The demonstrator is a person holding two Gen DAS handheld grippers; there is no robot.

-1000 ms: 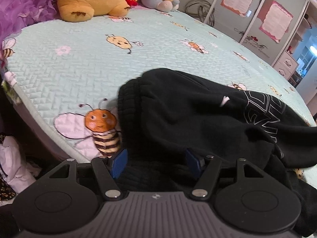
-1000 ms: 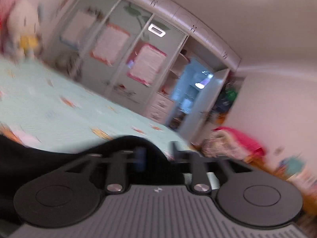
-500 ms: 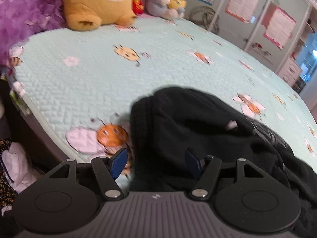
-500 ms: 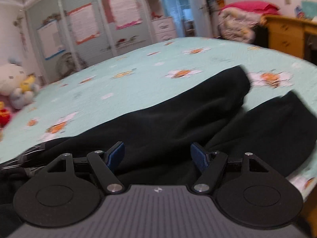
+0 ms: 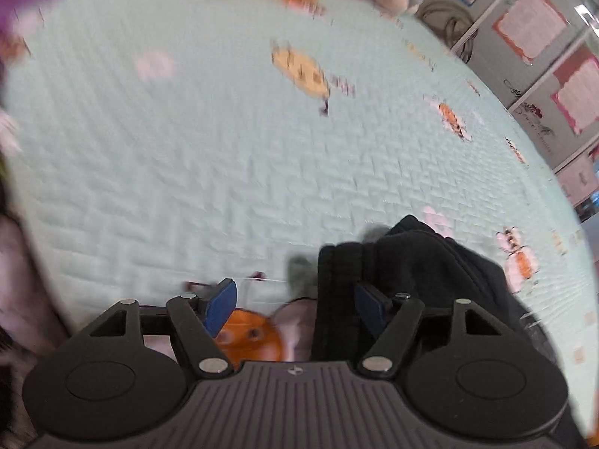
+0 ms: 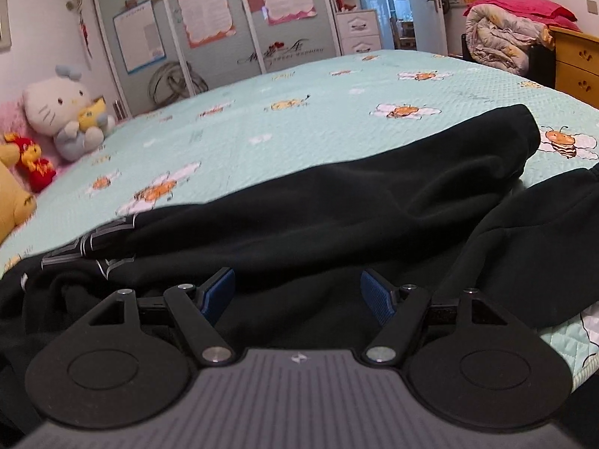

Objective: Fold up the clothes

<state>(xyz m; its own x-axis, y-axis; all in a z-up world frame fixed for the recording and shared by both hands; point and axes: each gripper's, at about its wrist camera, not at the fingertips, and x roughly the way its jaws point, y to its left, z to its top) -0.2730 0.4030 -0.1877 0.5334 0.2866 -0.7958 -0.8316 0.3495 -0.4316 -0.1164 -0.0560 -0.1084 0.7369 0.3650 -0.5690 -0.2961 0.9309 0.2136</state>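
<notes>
Presently, the left gripper point(image 5: 295, 307) sits at the near edge of the pale green quilted bedspread with bee and flower prints point(image 5: 232, 157). Its blue-padded jaws are opening. The ribbed black hem lies against the inner side of the right-hand pad; whether that pad presses it cannot be told through the blur. The left-hand pad stands clear over an orange bee print. No grip is evident.

The right gripper point(image 6: 297, 295) has its jaws set wide, both blue pads free, above the black fleece sweatshirt with grey lettering point(image 6: 337, 217). Dark cloth lies between and beneath the pads without being pinched.

The garment is spread along the near edge of the bedspread. In the right wrist view a sleeve or folded panel runs from the lettering at the left toward the right-hand edge, where a second black fold point(image 6: 543, 239) lies beside it, near the right corner. In the left wrist view the bunched hem rises at the lower right.

Beyond the garment the bedspread is open toward its far edge. Along that far edge, on the left in the right wrist view, sit a white plush cat with a blue bow point(image 6: 63, 112), a small red and yellow plush figure point(image 6: 32, 161) and part of a yellow plush toy point(image 6: 13, 202). Past the bed stand sliding wardrobe doors with pink-framed posters point(image 6: 206, 11), a rolled grey quilt under a red pillow point(image 6: 505, 33), and a wooden dresser point(image 6: 576, 63).
</notes>
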